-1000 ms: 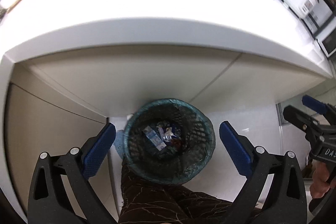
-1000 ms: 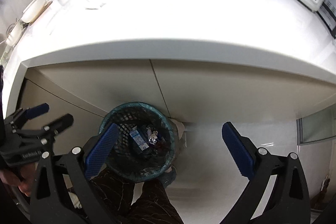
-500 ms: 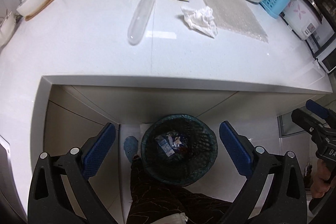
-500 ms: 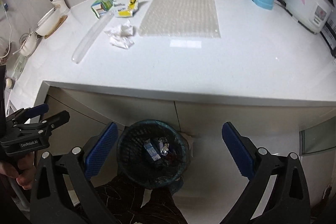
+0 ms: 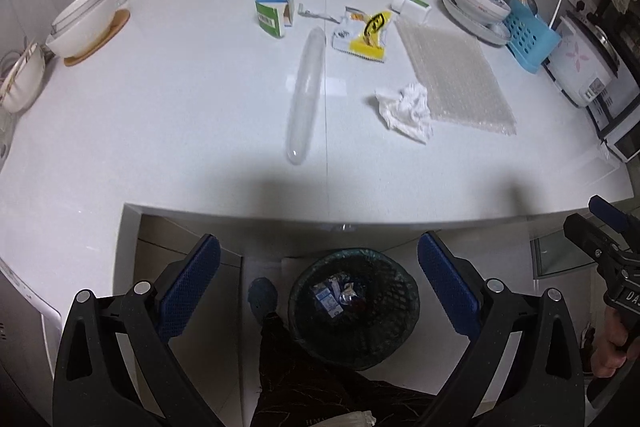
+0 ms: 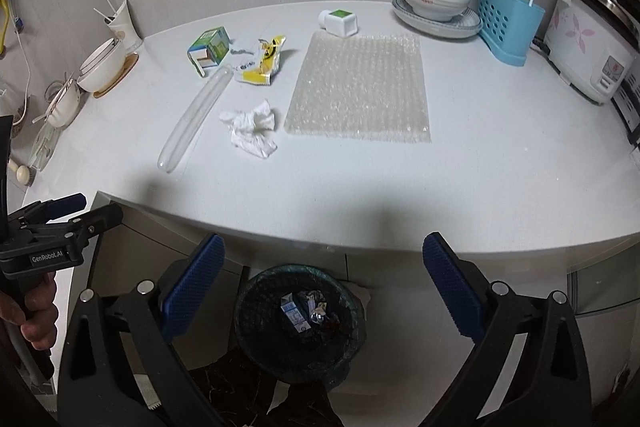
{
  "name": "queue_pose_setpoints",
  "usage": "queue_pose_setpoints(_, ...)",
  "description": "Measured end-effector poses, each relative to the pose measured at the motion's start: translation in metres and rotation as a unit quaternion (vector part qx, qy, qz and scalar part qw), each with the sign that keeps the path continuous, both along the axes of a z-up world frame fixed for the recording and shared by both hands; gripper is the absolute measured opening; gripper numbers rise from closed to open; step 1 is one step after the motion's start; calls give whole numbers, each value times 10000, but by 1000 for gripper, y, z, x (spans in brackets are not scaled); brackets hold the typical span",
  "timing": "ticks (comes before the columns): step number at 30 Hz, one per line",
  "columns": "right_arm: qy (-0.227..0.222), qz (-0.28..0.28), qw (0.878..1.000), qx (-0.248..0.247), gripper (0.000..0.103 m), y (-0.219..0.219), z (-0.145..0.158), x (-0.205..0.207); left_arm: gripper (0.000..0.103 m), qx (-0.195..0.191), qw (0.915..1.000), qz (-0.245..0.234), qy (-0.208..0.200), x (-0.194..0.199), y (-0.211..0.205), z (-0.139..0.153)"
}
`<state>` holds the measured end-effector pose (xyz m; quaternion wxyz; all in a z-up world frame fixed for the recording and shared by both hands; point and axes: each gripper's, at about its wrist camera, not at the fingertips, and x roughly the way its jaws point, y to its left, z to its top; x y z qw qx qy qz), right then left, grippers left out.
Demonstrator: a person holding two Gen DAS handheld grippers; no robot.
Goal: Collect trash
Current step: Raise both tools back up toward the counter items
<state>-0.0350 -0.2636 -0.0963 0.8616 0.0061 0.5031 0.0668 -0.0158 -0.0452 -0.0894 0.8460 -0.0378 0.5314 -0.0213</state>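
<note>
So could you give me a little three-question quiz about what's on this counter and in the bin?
1. True or false: the left tool is holding a piece of trash.
2. What lies right beside the bubble wrap, touching its near left corner? A) crumpled tissue B) blue caddy C) rice cooker
3. Fill in: the mesh bin stands on the floor below the counter's ____ edge.

Key
1. False; both tools are open and empty, the right tool too.
2. A, the crumpled tissue.
3. Front; the counter ends just above it.
</note>
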Motion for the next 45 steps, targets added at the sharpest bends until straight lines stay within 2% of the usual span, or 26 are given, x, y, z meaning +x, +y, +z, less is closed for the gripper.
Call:
queue_pose_setpoints(12,-223,-56,9997,-51,95,16,28,45,97,-95,9996,-3,-253,45,18,41)
queue_pose_setpoints(21,-376,-166,9990,-160,95,28,48,92,97,-54,9995,-11,-299,83,27,55)
queue_pose_setpoints(34,-281,-350,9984,-341,95,39,49,173,97,-118,9998,114,-146,151,56,51)
queue_pose_setpoints(45,-1,-631,9973,-385,95,40,30,247,97,-42,10000,45,51,224,69,33)
